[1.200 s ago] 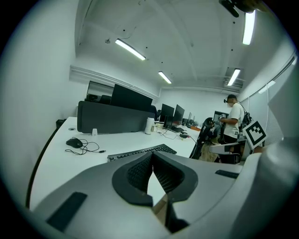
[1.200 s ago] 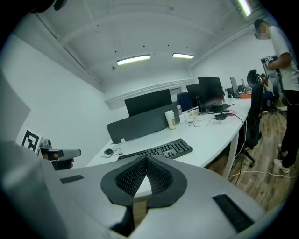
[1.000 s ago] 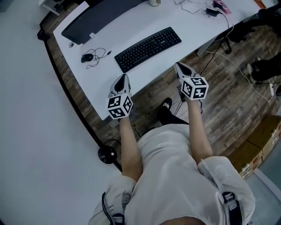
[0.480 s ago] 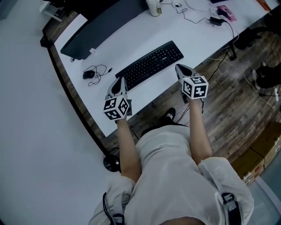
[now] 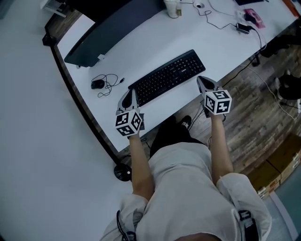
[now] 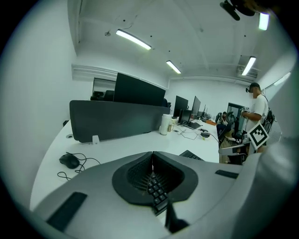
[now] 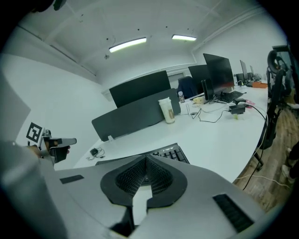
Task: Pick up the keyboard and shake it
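White curved desk (image 5: 141,52), black keyboard (image 5: 168,76), wired mouse (image 5: 97,84), wood-plank floor (image 5: 249,108)

Head view looks down; all views share keyboard (image 5: 168,76).

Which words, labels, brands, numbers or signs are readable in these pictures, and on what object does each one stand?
No text can be read anywhere.
Keyboard: key legends too small to read.
Cup: print, if any, too blurred.
Left gripper and right gripper: only square black-and-white markers on their cubes, no letters or numbers.
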